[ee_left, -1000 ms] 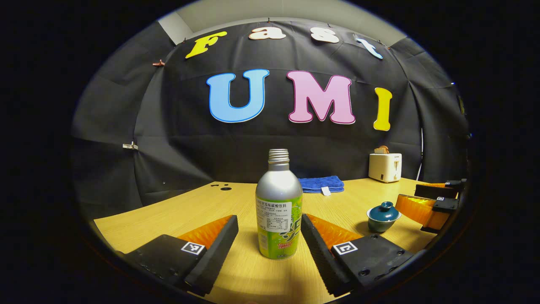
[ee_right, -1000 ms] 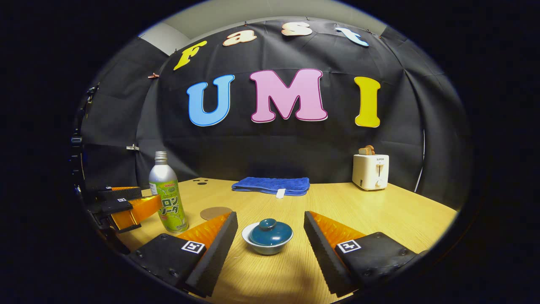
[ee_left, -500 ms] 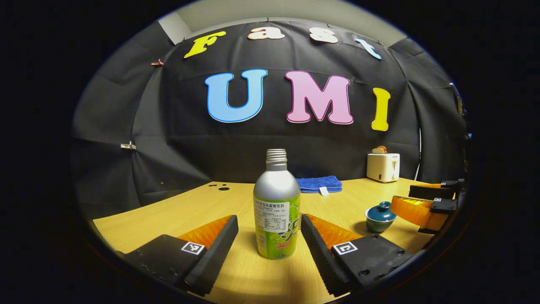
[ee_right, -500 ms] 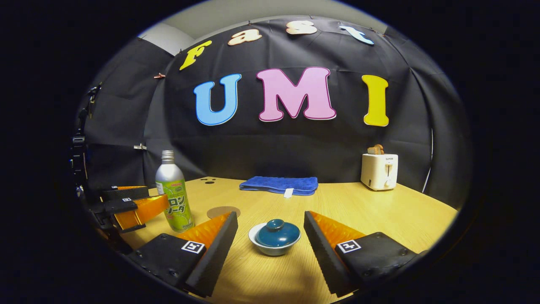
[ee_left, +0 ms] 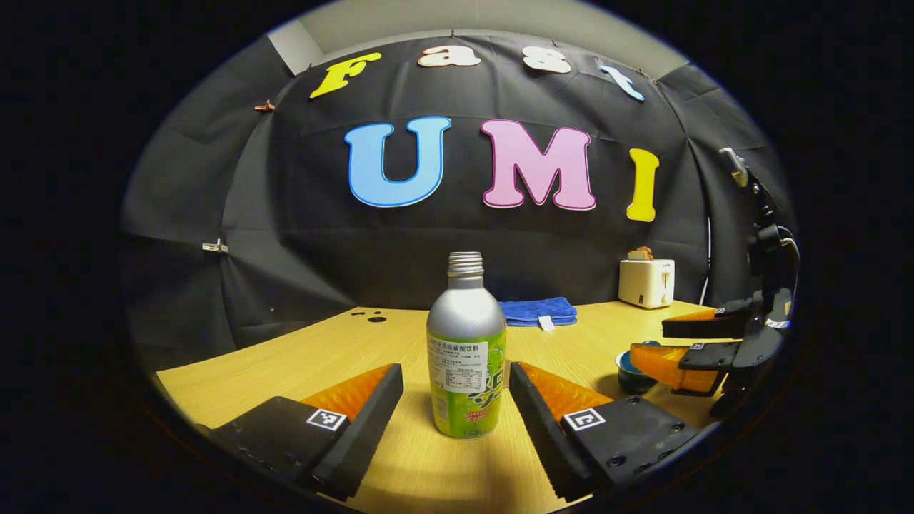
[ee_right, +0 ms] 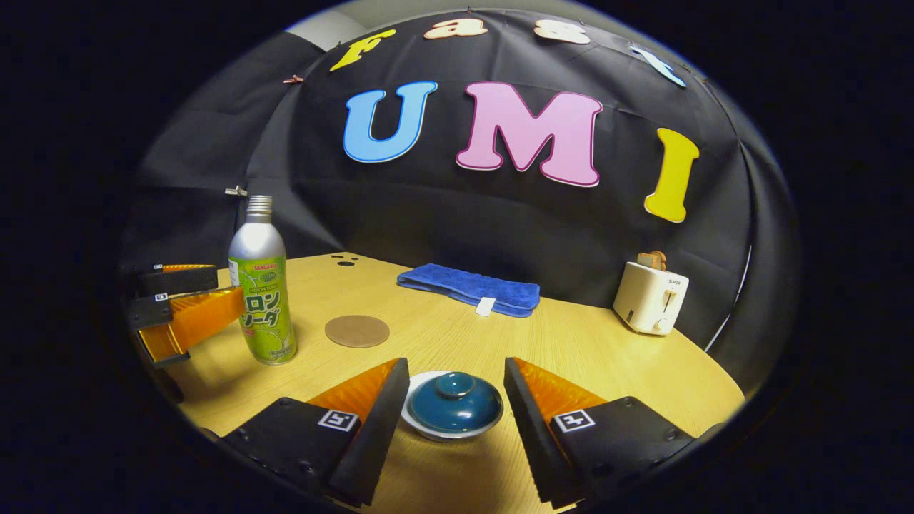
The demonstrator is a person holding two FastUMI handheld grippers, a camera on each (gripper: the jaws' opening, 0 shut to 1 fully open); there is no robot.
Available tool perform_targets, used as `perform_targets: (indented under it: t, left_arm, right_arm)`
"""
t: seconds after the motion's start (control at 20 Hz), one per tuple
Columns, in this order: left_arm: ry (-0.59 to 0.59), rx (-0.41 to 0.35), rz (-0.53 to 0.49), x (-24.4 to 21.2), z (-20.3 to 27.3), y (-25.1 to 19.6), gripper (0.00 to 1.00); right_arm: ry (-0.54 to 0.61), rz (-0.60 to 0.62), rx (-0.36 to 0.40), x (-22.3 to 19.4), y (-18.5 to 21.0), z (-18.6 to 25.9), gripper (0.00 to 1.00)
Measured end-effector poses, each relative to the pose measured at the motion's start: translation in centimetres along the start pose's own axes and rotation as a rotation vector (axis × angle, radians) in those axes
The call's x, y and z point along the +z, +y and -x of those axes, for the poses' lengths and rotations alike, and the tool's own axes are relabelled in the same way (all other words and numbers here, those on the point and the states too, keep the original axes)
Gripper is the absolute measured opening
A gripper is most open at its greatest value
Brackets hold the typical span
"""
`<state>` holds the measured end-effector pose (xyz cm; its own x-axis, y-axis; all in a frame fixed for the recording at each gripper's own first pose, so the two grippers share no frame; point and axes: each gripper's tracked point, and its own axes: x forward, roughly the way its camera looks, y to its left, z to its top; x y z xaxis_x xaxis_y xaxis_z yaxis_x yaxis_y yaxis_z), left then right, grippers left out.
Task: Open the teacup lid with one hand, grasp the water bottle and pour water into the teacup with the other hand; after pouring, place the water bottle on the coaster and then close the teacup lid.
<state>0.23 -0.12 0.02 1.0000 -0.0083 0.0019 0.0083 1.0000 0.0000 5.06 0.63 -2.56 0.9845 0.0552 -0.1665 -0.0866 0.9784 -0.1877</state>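
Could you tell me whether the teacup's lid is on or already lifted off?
On. The lid sits on the teacup, between the right gripper's open fingers, which do not touch it.

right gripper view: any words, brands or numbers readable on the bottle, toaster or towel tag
Nothing reads clearly enough to quote.
water bottle: big characters down the green label, cut off by its curve; small print too blurred.
toaster: small brand mark on the front, too small to read.
towel tag: white, no print that I can make out.
square code tag: a pattern, no words.

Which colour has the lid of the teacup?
Dark teal-blue lid, seen best in the right gripper view.
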Motion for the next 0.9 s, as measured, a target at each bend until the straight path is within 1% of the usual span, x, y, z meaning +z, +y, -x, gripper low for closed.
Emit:
perform_targets:
  t: [0.05, 0.1, 0.15, 0.25, 0.3, 0.4, 0.5, 0.7, 0.75, 0.8, 0.85, 0.9]
  left_arm:
    - [0.0, 0.0, 0.0, -0.1, 0.0, 0.0, 0.94]
    - [0.0, 0.0, 0.0, 0.0, 0.0, -0.1, 0.94]
    - [0.0, 0.0, 0.0, 0.0, 0.0, 0.0, 0.95]
    - [0.001, 0.0, 0.0, 0.0, 0.0, -0.1, 0.94]
    - [0.0, -0.004, 0.0, -0.1, 0.0, -0.1, 0.94]
    - [0.0, -0.009, 0.0, -0.1, 0.0, -0.2, 0.94]
    - [0.001, -0.009, 0.0, 0.0, 0.0, -0.2, 0.94]
    - [0.001, -0.009, 0.0, 0.0, 0.0, -0.2, 0.94]
    - [0.001, -0.009, -0.001, 0.0, 0.1, -0.2, 0.94]
    - [0.001, -0.009, -0.001, 0.0, 0.0, -0.2, 0.94]
    - [0.001, -0.009, -0.001, 0.0, 0.0, -0.2, 0.94]
    - [0.001, -0.008, -0.001, 0.0, 0.1, -0.2, 0.94]
  right_arm:
    - [0.007, 0.008, -0.005, 0.0, -0.2, -0.3, 0.77]
    - [0.021, 0.013, -0.007, -0.2, -0.3, -0.6, 0.75]
    - [0.035, 0.012, -0.008, -0.4, -0.3, -0.7, 0.69]
    - [0.062, 0.005, -0.002, -0.9, -0.1, -1.0, 0.61]
    - [0.072, 0.008, 0.009, -1.1, 0.1, -1.1, 0.61]
    - [0.069, 0.014, 0.011, -0.9, 0.1, -1.0, 0.56]
    - [0.066, 0.018, 0.023, -0.8, 0.4, -1.1, 0.56]
    - [0.059, 0.027, 0.023, -0.8, 0.4, -1.1, 0.36]
    - [0.058, 0.028, 0.025, -0.7, 0.5, -1.0, 0.33]
    - [0.053, 0.022, 0.029, -0.8, 0.5, -1.1, 0.34]
    - [0.048, 0.012, 0.035, -0.6, 0.5, -0.9, 0.3]
    - [0.043, 0.001, 0.037, -0.6, 0.4, -1.1, 0.33]
